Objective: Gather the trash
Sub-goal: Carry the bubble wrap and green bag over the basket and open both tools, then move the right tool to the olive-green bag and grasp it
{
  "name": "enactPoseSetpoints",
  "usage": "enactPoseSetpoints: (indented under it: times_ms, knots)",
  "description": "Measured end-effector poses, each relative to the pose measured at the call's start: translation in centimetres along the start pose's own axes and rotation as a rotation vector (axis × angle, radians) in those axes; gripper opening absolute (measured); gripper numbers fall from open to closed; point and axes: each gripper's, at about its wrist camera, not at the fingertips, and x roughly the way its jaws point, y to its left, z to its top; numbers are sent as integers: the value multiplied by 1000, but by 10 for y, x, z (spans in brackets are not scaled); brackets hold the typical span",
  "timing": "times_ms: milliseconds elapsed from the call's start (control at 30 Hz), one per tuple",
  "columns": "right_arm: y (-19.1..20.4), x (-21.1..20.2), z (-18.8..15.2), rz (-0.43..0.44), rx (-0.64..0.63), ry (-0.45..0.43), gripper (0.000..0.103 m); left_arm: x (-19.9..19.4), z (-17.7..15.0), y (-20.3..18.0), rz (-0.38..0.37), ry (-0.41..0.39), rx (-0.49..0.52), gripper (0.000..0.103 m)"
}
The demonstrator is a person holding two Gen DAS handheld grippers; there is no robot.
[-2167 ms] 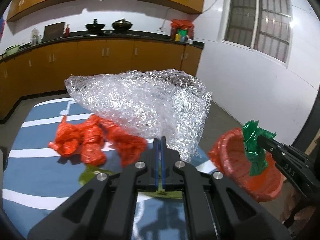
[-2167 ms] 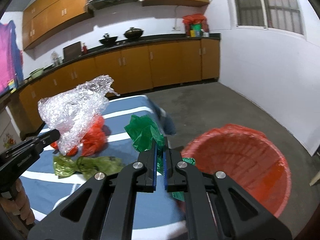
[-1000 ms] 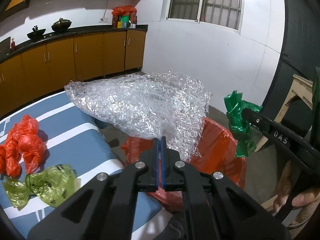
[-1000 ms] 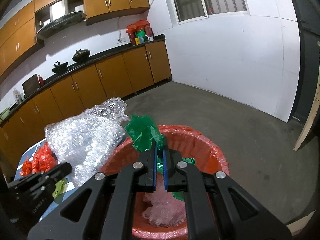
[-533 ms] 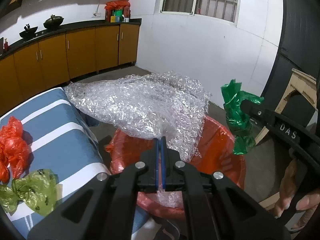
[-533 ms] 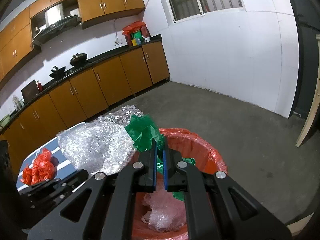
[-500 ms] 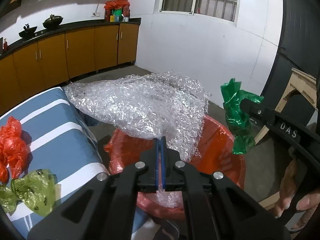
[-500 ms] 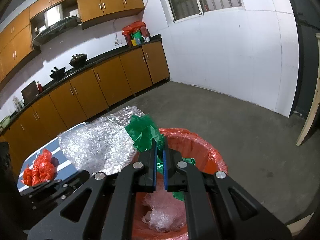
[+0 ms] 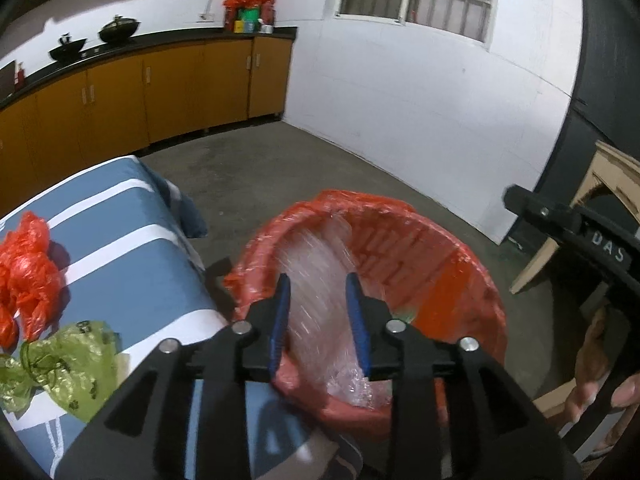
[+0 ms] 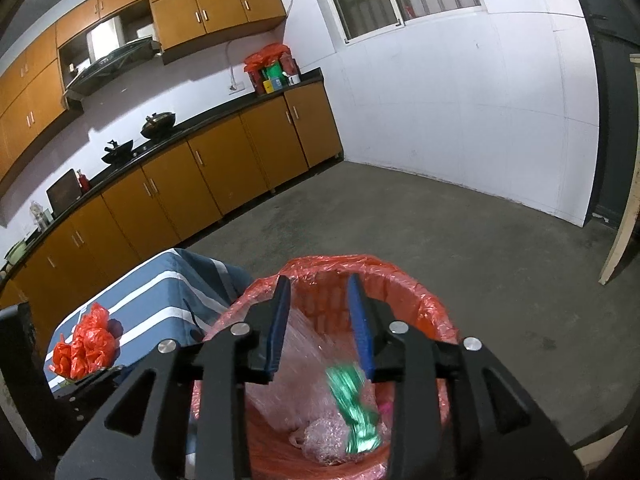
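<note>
Bubble wrap [image 9: 316, 312] and green bag [image 10: 354, 414] are seen blurred inside the red-lined bin [image 9: 452, 280], released as the jaws of left gripper [image 9: 319, 312] and right gripper [image 10: 320, 320] are opening above it, beside the striped table [image 9: 120, 240].

Left gripper [image 9: 318, 294]: matte black angular frame, triangular cut-outs seen in each arm, four round silver screw heads set across linkage. Fingers [image 9: 280, 312] lined with blue pads on inner faces.

Right gripper [image 10: 320, 300]: same black build, same silver screws, blue-padded fingers [image 10: 362, 324]. From left wrist view, side of its body is marked with white letters "DAS"; one small screw seen near tip.

Hand [image 9: 600, 390]: only fingertips seen around right gripper's handle; nothing worn can be told.
</note>
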Motion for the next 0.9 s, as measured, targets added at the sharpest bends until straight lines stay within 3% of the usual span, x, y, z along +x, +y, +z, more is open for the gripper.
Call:
enactPoseSetpoints:
  times_ms: [167,267,500,700,900]
  knots:
    - [5,-2,-2,-14,-15,-4,32,-14,-2,16,55,-32,-36,41]
    - [12,-4,-4,-24,-34,-10,52,-24,-5,24,91,-51,-44,49]
    - [33,-5,-6,0,-89,-12,67,-55,-14,53,189,-96,-76,61]
    - [66,-4,-15,43,-153,-9,71,-88,-25,91,306,-144,-135,71]
    - [112,0,-28,144,-218,8,71,-127,-41,133,463,-200,-183,80]
